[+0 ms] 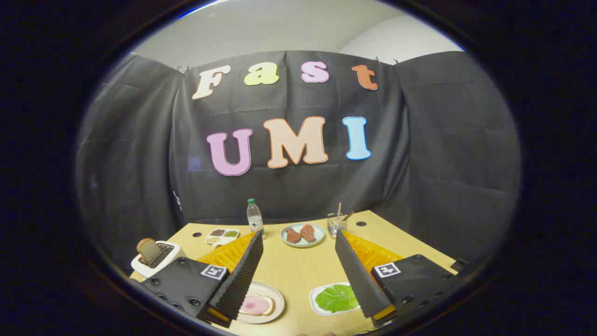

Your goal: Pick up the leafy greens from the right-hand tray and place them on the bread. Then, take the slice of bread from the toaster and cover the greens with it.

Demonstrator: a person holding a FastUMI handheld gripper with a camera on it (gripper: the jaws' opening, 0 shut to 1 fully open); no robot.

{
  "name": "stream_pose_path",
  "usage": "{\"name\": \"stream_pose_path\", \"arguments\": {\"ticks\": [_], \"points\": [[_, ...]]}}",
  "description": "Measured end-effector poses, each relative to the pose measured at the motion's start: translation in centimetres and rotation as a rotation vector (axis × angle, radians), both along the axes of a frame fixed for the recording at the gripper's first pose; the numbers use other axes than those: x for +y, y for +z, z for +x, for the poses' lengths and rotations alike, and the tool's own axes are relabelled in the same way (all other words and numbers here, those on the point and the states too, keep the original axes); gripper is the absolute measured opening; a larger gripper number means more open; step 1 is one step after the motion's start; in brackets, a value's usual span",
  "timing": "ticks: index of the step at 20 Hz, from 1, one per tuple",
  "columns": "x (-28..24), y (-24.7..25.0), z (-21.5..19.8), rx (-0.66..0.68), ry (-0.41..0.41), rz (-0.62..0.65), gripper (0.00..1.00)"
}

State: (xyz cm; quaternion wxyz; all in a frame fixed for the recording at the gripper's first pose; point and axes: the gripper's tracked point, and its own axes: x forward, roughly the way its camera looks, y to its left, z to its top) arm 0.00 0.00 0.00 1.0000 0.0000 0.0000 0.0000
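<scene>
While jaws gape, greens [336, 298] flat.

One toaster [157, 258], one bread slice [148, 250] standing in it. Two plates: one [275, 294] with ham-topped bread, one [302, 234] carrying two meat pieces. One tray [315, 294], one leafy green [336, 298]. One bottle [254, 218]. One glass [336, 225]. One sectioned dish [222, 236].

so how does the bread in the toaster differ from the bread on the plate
The toaster bread stands upright in the white toaster's slot, bare; the plate bread lies flat on a round plate, topped with a pink ham slice. The first sits beyond the open hand-held gripper, the second beside one finger. Both are brown-crusted slices.
</scene>
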Motion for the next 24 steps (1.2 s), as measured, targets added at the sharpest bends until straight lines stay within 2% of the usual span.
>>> {"name": "stream_pose_path", "arguments": {"ticks": [8,16,18,24], "points": [[-0.3,-0.3,1.0,0.023,0.001,0.003,0.98],[-4.4,-2.6,1.5,0.113,0.020,-0.001,0.98],[-6.3,-3.6,1.7,0.144,0.028,-0.040,0.98],[-10.4,-8.3,2.6,0.291,0.142,-0.145,0.99]]}}
